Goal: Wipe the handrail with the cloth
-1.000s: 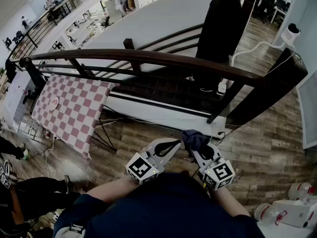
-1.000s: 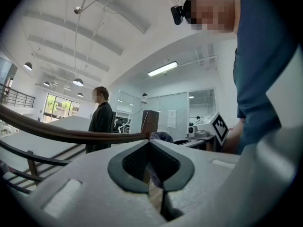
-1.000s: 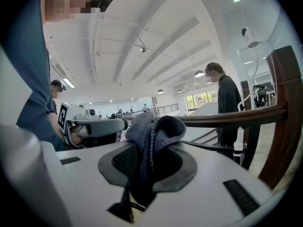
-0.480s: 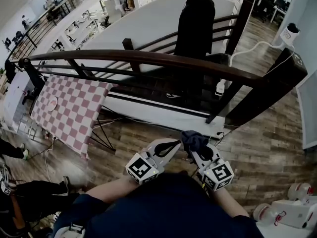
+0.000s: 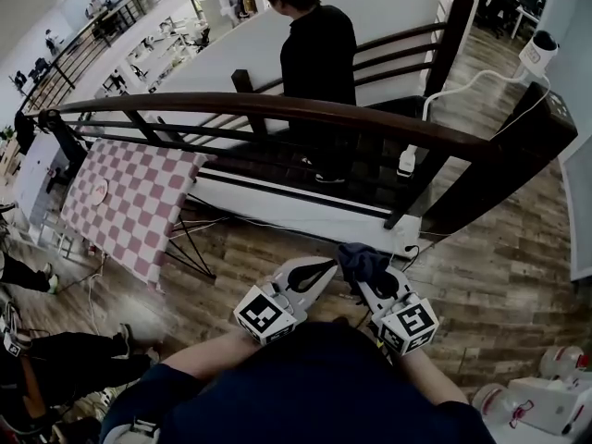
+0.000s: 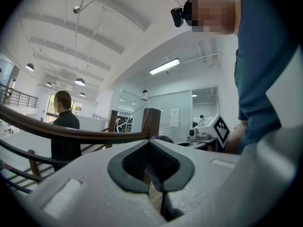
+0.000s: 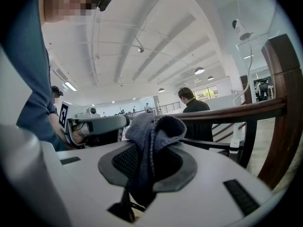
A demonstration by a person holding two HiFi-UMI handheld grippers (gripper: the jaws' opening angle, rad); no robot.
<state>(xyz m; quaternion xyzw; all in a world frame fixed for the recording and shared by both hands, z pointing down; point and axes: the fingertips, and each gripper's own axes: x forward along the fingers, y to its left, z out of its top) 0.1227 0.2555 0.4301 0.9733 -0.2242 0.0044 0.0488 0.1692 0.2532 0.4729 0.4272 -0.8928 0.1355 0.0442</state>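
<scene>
Right tool (image 5: 368, 277): jaws pinched on the dark cloth (image 5: 362, 258), which is bunched above the pads with a tail hanging below. A wad like this should suit rubbing.
Left tool (image 5: 324, 270): jaws pressed together with nothing between them. It sits just beside the right tool, likely in reserve.
Handrail (image 5: 305, 111): dark wood, running across ahead and above both tools, well apart from the cloth.
Stage: judged pre-contact, cloth carried low at the body and wiping not begun.
Beyond rail: person (image 5: 318, 54) on the stairs.
</scene>
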